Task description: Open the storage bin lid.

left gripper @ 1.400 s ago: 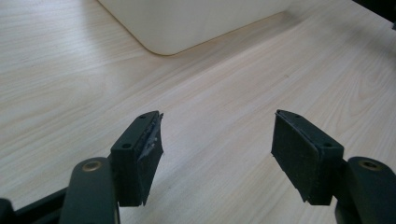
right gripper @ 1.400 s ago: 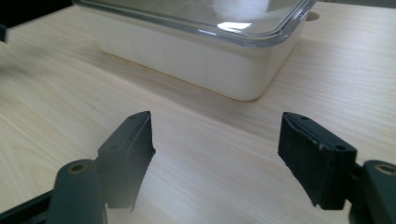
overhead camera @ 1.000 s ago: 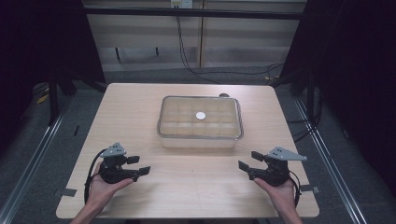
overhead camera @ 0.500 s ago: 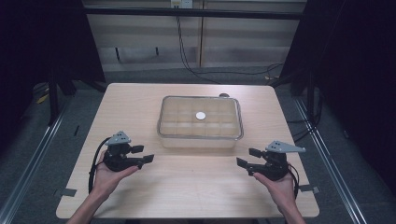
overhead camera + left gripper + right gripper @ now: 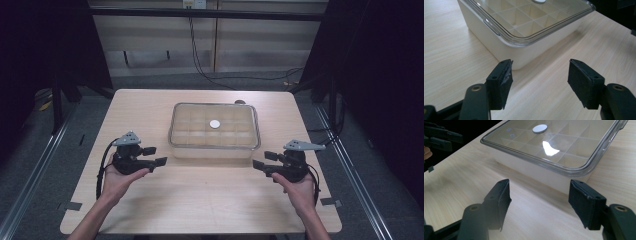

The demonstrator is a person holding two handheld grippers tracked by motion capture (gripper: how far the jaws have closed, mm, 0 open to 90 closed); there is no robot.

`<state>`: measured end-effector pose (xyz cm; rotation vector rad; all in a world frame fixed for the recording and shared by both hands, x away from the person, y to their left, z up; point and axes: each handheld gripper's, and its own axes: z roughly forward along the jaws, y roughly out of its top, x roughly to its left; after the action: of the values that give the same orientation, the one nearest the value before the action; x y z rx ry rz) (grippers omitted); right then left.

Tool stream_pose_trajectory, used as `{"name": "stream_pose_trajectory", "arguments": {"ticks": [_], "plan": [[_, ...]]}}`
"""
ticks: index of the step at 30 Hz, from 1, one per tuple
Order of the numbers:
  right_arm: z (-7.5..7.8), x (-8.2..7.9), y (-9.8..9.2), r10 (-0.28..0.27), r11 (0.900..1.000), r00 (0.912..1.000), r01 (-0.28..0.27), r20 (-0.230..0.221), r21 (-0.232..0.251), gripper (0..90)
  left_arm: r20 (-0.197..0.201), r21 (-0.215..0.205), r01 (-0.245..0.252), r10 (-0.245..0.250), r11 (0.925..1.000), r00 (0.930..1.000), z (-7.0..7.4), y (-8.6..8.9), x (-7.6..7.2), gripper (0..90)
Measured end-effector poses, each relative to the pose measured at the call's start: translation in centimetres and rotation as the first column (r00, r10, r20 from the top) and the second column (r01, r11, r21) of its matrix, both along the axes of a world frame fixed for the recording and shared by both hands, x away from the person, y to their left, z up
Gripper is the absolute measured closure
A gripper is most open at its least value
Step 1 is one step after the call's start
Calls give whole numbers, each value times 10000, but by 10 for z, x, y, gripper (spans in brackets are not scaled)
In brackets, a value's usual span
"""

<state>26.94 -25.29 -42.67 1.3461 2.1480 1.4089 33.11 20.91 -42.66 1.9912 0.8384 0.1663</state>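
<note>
Both hands have eased forward toward the box since the earlier frames, the left one more than the right. That box (image 5: 215, 131) is a white compartment box with a clear lid (image 5: 524, 20), sitting near the middle of the tabletop (image 5: 200, 200), with a small white disc (image 5: 214, 124) at the lid's centre.

Left of the box's near-left corner, the left gripper (image 5: 152, 156) is held just above the tabletop, jaws spread wide with nothing between them. From its own camera that corner lies close ahead of the left gripper (image 5: 539, 82), apart from both pads.

Off the box's near-right corner, the right gripper (image 5: 264, 161) sits in the person's right hand (image 5: 300, 192), jaws likewise parted and empty. In its own view the box's near corner lies just beyond the right gripper (image 5: 539, 205), without touching.
</note>
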Motion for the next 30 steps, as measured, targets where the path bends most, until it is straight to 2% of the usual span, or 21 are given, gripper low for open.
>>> {"name": "stream_pose_trajectory", "arguments": {"ticks": [4,8,11,15,18,20,21,26,30], "plan": [[6,12,3,26,9998,10000,-26,13,-193,324,37,43,-89,89,10000,10000,3,-4,8,400],[9,18,4,-24,9997,10000,26,54,-236,325,91,-6,-145,145,9999,9999,6,-7,12,403],[10,21,4,-15,9998,10000,17,87,-207,331,261,140,-152,148,9998,9995,9,-9,14,402],[13,25,4,-8,9998,9997,13,254,-207,333,287,-11,-101,102,9999,9995,14,-10,18,406],[14,27,3,14,9997,9995,-6,330,-237,333,280,-80,-217,219,9997,9994,12,-8,17,408],[11,28,4,86,9997,9997,-81,227,-226,332,252,-50,-319,320,9995,9992,10,-5,17,410],[8,30,5,134,9990,9999,-131,60,-425,323,232,-8,-331,331,9995,9992,9,-4,18,410],[5,39,5,57,9993,10000,-58,-21,-377,309,91,74,-521,521,9986,9986,5,-2,28,410],[6,50,4,36,9984,9999,-44,-142,-572,290,96,267,-571,568,9980,9983,3,-4,35,393]]}}
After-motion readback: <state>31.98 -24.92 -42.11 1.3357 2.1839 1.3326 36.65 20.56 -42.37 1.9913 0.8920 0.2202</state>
